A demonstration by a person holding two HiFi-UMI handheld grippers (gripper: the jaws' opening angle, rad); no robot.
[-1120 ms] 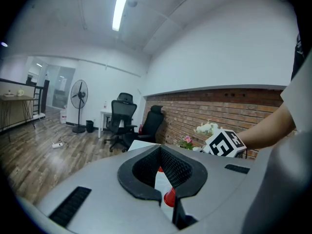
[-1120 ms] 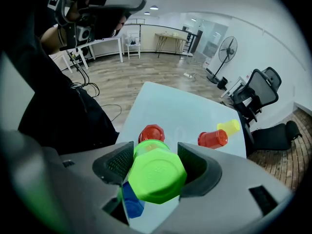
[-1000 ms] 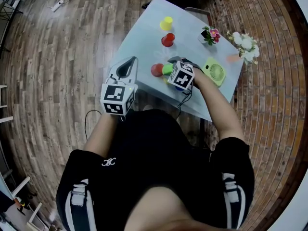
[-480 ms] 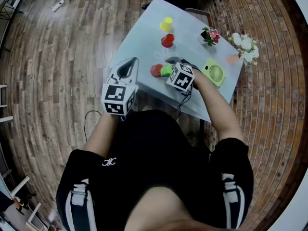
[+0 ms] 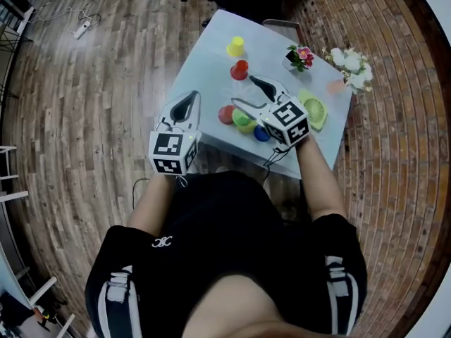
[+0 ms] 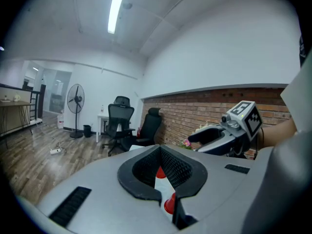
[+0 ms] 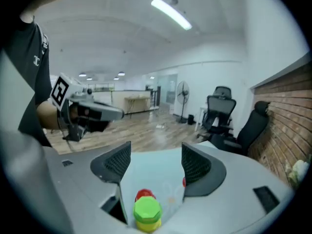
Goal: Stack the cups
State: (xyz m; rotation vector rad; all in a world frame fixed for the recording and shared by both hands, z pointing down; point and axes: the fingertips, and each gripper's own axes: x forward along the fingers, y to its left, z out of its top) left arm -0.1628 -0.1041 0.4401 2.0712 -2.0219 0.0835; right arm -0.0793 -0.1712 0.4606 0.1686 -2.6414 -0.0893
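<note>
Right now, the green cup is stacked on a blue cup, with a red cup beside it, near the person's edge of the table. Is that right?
Not quite: the green cup sits on a yellow cup, not a blue one, as the right gripper view shows. The red cup beside it and the spot near the table's edge are right.

Open-plan office. Black swivel chairs [image 6: 120, 118] by a white desk [image 6: 101, 117], pedestal fan [image 6: 75, 99], ceiling strip light [image 6: 116, 9], brick-faced wall [image 6: 195, 113], wood-plank floor [image 5: 84, 104], power strip [image 5: 82, 28] lying loose.
</note>
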